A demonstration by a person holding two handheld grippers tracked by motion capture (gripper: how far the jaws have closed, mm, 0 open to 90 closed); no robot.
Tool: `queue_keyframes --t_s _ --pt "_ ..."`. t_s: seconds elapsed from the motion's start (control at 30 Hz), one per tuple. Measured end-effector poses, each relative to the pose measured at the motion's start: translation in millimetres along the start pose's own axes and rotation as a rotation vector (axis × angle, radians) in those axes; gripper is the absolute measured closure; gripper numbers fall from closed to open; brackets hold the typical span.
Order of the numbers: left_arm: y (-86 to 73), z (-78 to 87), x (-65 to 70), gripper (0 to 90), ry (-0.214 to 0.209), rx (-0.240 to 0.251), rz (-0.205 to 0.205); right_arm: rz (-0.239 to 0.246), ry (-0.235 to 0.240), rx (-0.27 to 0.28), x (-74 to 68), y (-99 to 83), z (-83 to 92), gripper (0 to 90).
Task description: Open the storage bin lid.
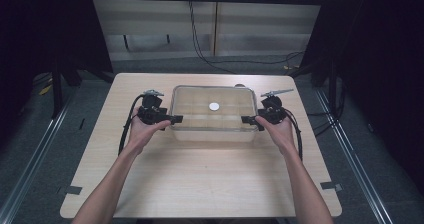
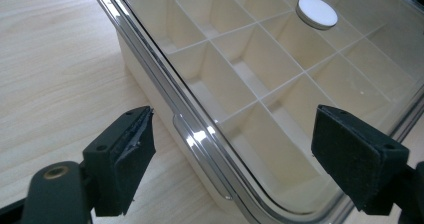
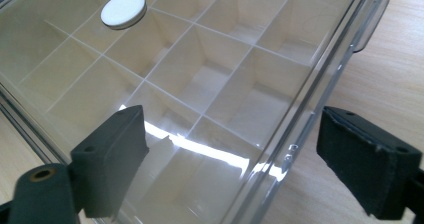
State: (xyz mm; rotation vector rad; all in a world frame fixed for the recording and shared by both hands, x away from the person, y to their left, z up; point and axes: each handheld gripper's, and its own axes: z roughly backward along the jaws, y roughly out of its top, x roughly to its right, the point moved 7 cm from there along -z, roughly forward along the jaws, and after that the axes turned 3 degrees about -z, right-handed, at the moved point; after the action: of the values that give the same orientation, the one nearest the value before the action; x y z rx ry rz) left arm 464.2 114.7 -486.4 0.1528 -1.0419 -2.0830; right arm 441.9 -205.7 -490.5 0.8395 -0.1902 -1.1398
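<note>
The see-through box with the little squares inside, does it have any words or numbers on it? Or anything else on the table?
No readable words, numbers or signs anywhere.
The clear lid: no lettering on it.
The white round disc on the lid: plain, no print.
The divided box: no label in sight.
The left gripper and right gripper: black, no markings I can read.

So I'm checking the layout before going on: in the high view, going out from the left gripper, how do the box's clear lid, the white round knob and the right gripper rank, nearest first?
1. Clear lid: its left edge sits right at the left gripper.
2. White round knob: at the lid's middle.
3. Right gripper: at the box's far right side.
</note>
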Motion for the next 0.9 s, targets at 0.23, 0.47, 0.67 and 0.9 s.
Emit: queue_keyframes --t_s 0.23,0.47,0.67,0.9 --pt "1.0 -7.7 4.0 15.8 -0.024 -0.001 0.000 0.009 -0.024 0.001 -0.1 2.8 -3.4 9.5" --pt "3.0 -8.8 4.0 14.5 -0.013 -0.026 -0.012 -0.005 -0.037 0.000 -0.2 4.6 -7.9 7.2" --pt "3.6 -9.8 1.9 15.5 -0.048 -0.038 -0.010 -0.020 -0.025 -0.004 1.2 4.6 -9.0 7.0" --pt "3.8 -12.6 4.0 15.4 -0.073 -0.047 0.001 -0.062 0.016 -0.002 3.4 3.7 -13.0 6.4"
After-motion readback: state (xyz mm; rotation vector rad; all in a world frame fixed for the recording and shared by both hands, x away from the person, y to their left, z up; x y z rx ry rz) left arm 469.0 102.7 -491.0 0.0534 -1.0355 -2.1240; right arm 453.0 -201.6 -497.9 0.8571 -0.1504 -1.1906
